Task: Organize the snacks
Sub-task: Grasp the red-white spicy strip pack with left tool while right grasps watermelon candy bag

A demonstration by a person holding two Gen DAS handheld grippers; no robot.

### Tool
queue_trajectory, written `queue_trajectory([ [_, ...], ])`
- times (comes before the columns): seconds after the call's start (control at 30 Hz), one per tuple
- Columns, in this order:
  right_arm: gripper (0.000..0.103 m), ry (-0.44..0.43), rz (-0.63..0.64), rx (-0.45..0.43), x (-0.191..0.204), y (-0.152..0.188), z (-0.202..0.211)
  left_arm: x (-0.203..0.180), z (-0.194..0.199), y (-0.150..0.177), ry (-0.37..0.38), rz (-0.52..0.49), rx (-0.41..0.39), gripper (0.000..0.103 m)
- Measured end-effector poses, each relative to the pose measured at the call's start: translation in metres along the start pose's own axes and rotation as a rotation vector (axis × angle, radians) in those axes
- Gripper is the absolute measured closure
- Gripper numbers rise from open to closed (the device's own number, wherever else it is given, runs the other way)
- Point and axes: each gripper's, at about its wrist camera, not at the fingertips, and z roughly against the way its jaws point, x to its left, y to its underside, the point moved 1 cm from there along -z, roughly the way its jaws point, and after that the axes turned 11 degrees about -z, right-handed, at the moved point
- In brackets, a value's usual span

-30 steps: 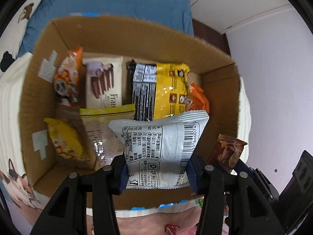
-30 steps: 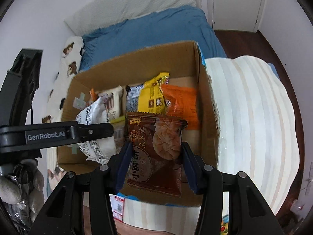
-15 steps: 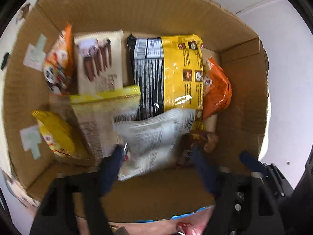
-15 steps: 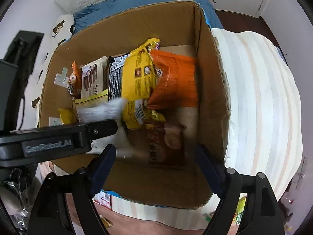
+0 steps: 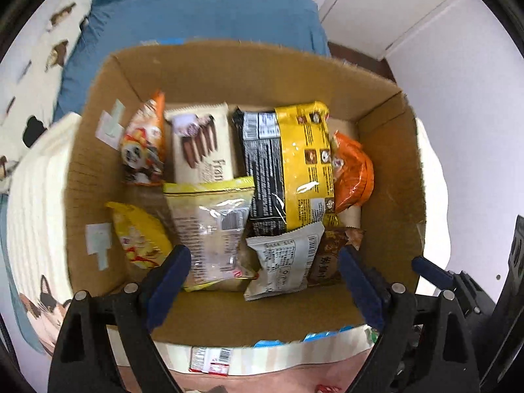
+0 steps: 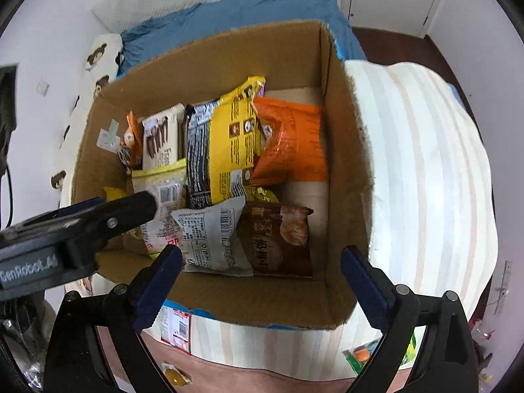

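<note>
The open brown cardboard box (image 6: pixel 347 170) is holding snack packets: a dark brown glossy biscuit packet (image 6: pixel 278 239) is lying toward six o'clock, touching a white printed wrapper (image 6: pixel 209 239) at its nine o'clock. The right gripper (image 6: pixel 260 281) is hovering spread wide, gripping nothing.

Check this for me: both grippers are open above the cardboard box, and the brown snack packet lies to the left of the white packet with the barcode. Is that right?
Not quite. The brown snack packet lies to the right of the white packet, not the left; the right wrist view shows it clearly. The rest holds: the left gripper and right gripper are both open above the cardboard box.
</note>
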Motion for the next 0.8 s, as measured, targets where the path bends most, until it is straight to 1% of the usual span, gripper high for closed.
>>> queue_trajectory([
  [0.17,0.004,0.014,0.024,-0.103,0.001,0.015,0.029,0.002,0.041,0.026,-0.112,-0.038,-0.137,0.011],
  [0.37,0.004,0.016,0.057,-0.237,0.006,0.045,0.067,0.004,0.084,0.061,-0.21,-0.067,-0.262,0.011],
  [0.63,0.004,-0.022,0.07,-0.34,0.009,0.09,0.109,-0.003,0.125,0.109,-0.253,-0.085,-0.367,0.011],
  [0.8,0.004,-0.07,0.061,-0.362,0.005,0.117,0.131,-0.01,0.143,0.137,-0.242,-0.073,-0.399,0.011],
])
